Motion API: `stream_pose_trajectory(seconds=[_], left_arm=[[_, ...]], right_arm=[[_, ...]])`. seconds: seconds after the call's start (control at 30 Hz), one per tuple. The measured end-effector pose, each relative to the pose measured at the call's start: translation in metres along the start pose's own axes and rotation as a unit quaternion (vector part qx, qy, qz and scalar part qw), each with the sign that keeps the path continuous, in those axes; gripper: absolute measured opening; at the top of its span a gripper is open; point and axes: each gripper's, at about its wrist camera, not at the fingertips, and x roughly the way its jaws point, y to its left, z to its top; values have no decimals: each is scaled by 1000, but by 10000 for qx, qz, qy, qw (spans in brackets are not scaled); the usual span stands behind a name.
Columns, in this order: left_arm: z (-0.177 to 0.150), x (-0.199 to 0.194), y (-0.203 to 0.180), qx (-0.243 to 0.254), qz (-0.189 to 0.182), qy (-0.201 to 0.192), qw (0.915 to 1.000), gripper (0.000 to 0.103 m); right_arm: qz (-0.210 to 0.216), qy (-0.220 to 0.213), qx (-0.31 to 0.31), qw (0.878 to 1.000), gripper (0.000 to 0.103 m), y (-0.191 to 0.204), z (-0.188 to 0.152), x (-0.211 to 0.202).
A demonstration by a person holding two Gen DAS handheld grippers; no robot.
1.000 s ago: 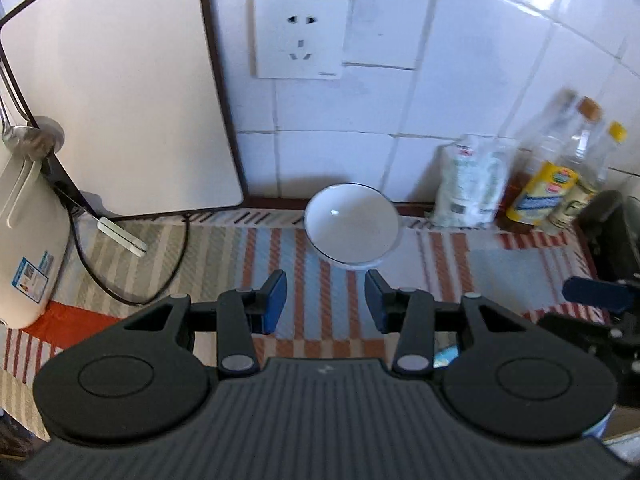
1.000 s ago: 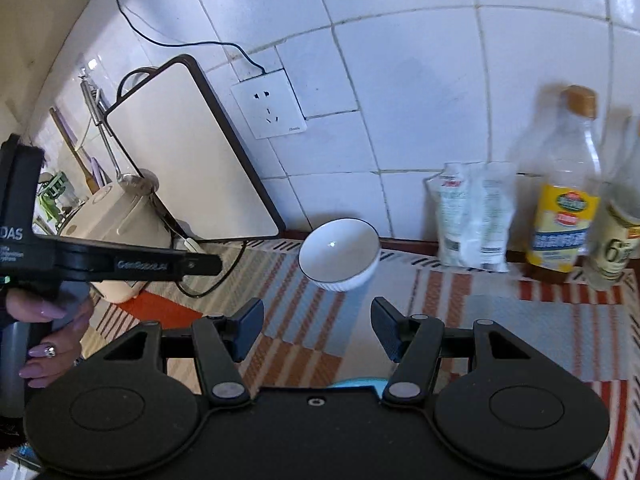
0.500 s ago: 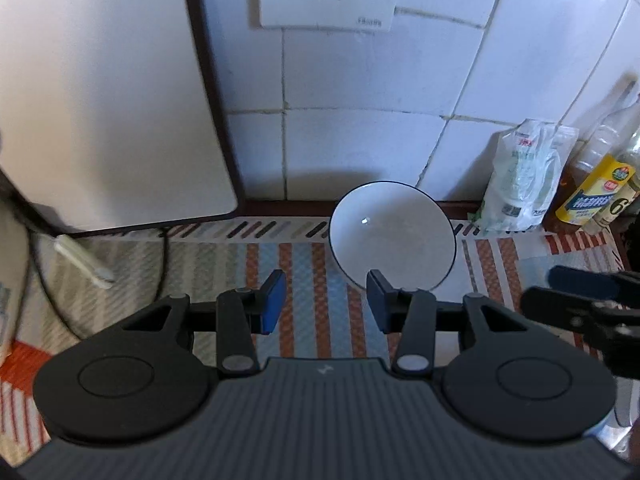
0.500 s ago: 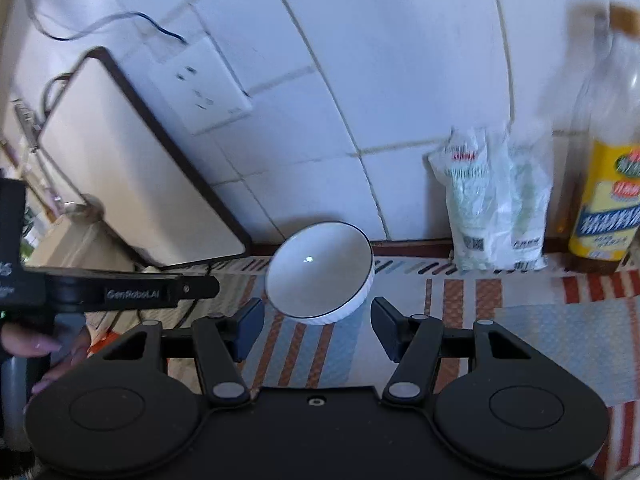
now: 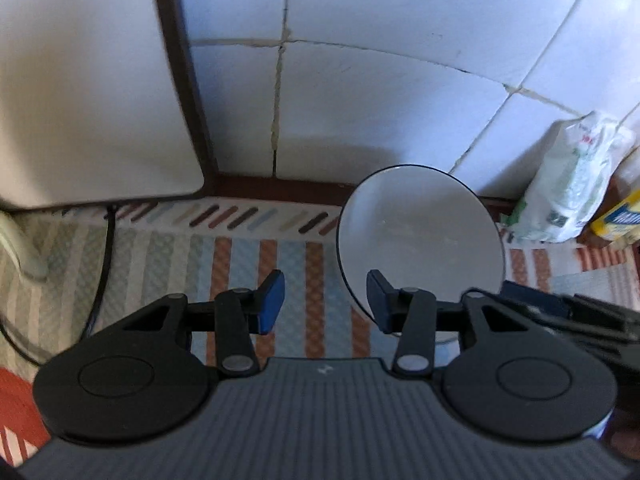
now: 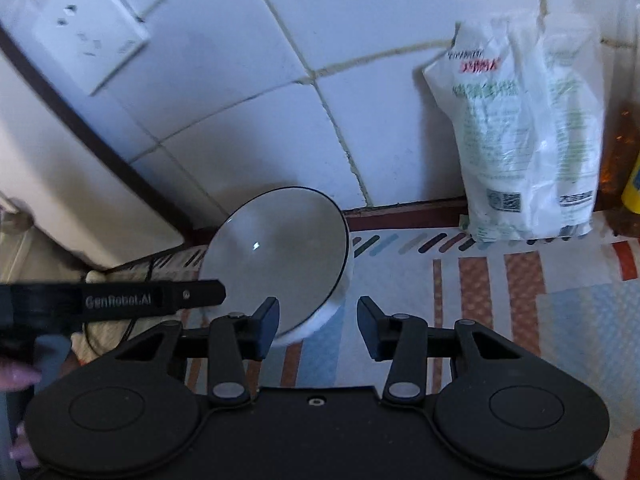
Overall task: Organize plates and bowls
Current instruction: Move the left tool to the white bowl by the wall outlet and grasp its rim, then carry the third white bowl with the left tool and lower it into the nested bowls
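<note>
One white bowl (image 5: 420, 236), empty, was seen on the striped desk (image 5: 240, 264). Both tongs, left (image 5: 324, 307) and right (image 6: 316, 326), were held released; the right jaws had just been narrowing, nothing between them.

Both point steeply downward: left gripper (image 5: 325, 307) part-open, right gripper (image 6: 317, 327) just closing partway, apparently gripping nothing.

Home kitchen: tiled wall (image 5: 400, 92), oil bottle (image 6: 630, 152), striped mat (image 5: 288, 276) on counter.
</note>
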Motion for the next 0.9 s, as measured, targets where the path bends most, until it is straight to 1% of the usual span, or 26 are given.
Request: stream_pose_trajectory(seconds=[0.07,0.1,0.13,0.17,0.2,0.23,0.27,0.33,0.4,0.5,0.6,0.7,0.73,0.8,0.9], left_arm=[[3,7,0,50,-13,6,10000,41],[5,11,0,31,-6,78,10000,38],[6,15,1,-5,-71,155,9999,29],[7,19,3,-100,-207,258,9994,22],[9,22,6,-261,-365,363,9983,18],[10,24,9,-418,-500,419,9970,12],[11,25,9,-515,-504,431,9965,12],[11,25,5,-446,-394,411,9974,11],[9,24,-3,-296,-233,353,9987,11],[5,21,-17,-6,-21,292,9996,10],[-1,13,-25,77,-48,286,9995,10],[-12,1,-32,227,-97,247,9994,10],[-18,-6,-38,292,-144,204,9993,10],[-29,-19,-45,333,-214,238,9989,10],[-45,-42,-63,439,-436,240,9978,10]], right_arm=[[-1,48,142,9999,49,-2,4,12],[-33,57,212,9998,45,-3,6,16],[-27,41,313,9995,35,-5,7,19],[-28,-3,431,9991,32,-6,7,20],[-58,-39,597,9982,25,-9,7,21],[-104,-39,730,9973,22,-11,8,20],[-125,30,806,9967,22,-13,8,21],[-165,49,745,9971,22,-11,9,21],[-250,91,655,9975,22,-9,11,23],[-410,150,640,9970,18,-4,13,24],[-571,-13,520,9970,18,2,7,12],[-532,-22,737,9959,18,-2,0,-7],[-546,-54,764,9956,18,-3,-3,-16],[-651,-92,706,9953,18,-2,-10,-35],[-742,-302,875,9929,18,-7,-21,-74]])
